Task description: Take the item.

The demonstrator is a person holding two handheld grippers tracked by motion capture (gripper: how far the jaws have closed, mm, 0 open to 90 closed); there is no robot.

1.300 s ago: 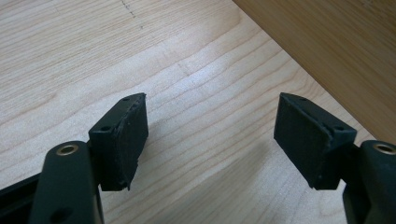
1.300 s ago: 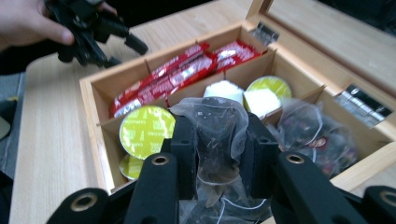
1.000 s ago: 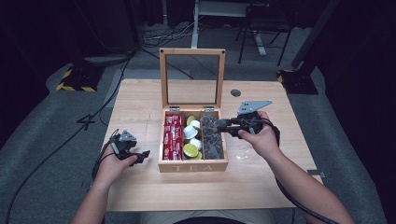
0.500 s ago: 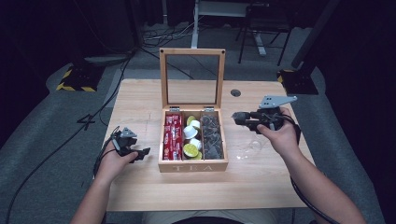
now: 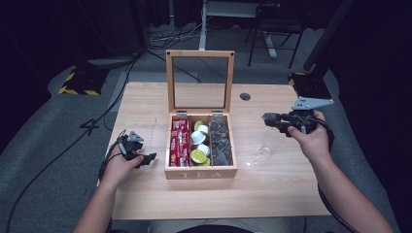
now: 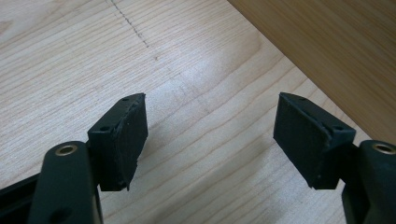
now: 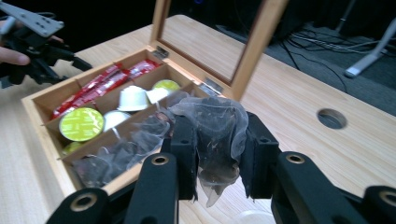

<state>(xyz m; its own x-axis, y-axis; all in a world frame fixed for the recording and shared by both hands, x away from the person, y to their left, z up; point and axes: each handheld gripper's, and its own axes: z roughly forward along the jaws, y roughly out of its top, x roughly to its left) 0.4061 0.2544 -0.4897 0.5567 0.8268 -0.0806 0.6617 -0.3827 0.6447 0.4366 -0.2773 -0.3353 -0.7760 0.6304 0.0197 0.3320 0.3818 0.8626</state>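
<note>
Table (image 5: 145, 194) of pale wood is seen from above, with dark floor and cables around it. A wooden tea box (image 5: 200, 172) is set in the middle of it, its glass-paned lid (image 5: 199, 80) stood upright at the back. Three compartments are laid out inside: red sachets (image 5: 179, 142) on the left, round capsules (image 5: 198, 145) with white and lime tops in the middle, and greyish mesh tea bags (image 5: 220, 141) on the right.

A clear plastic cup (image 5: 269, 143) is lying on the table to the right of the box, kinda hard to make out against the wood, so its exact pose can't be called. A round cable hole (image 5: 245, 96) is cut into the tabletop beyond it.

The right gripper (image 7: 217, 154) is held above the table to the right of the box, over the cup area, and its jaws are pinched tight on one mesh tea bag (image 7: 215, 128), which is crumpled between the pads and lifted clear of its compartment.

The left gripper (image 6: 210, 135) is parked low over bare wood just left of the box, jaws spread wide with nothing between them. The box's side wall (image 6: 327, 51) is caught at the top right of the left gripper view.
</note>
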